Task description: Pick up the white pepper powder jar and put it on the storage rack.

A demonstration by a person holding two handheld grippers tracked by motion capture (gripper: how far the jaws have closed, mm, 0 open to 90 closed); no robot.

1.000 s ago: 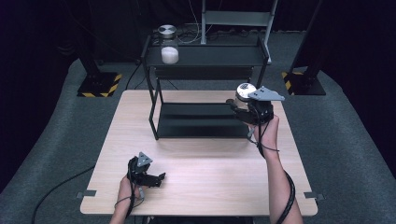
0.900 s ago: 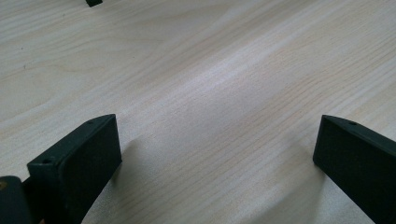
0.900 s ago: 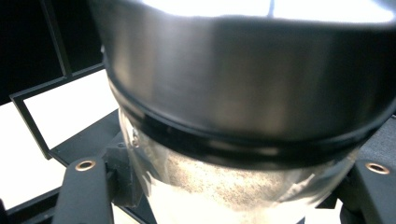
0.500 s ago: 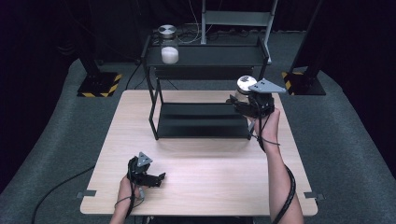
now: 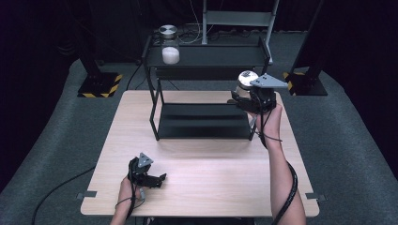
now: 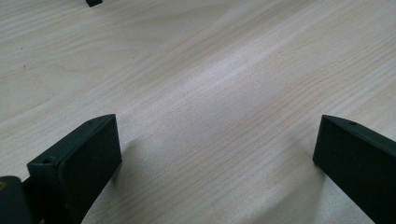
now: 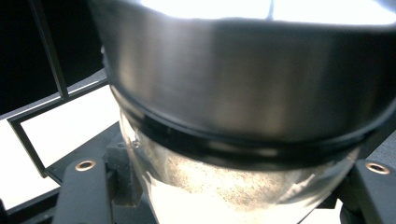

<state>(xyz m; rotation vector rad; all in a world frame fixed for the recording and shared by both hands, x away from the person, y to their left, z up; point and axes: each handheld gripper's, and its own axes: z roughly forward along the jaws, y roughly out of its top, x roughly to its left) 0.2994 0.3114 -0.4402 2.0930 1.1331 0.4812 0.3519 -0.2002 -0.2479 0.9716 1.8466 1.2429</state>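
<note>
Gripping a steel-lidded jar (image 7: 243, 140) — right tongs (image 5: 244, 101); pale powder visible close-up.

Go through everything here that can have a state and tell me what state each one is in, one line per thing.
Right gripper: shut on the held jar, raised at the shelf's right end.
Held jar: metal lid on, white powder inside, clamped between the jaws.
Second jar: upright on the rack's top shelf, lid on, white contents.
Left gripper: open, nothing between the jaws, low over the table.
Black rack: upright, lower shelf bare.
</note>
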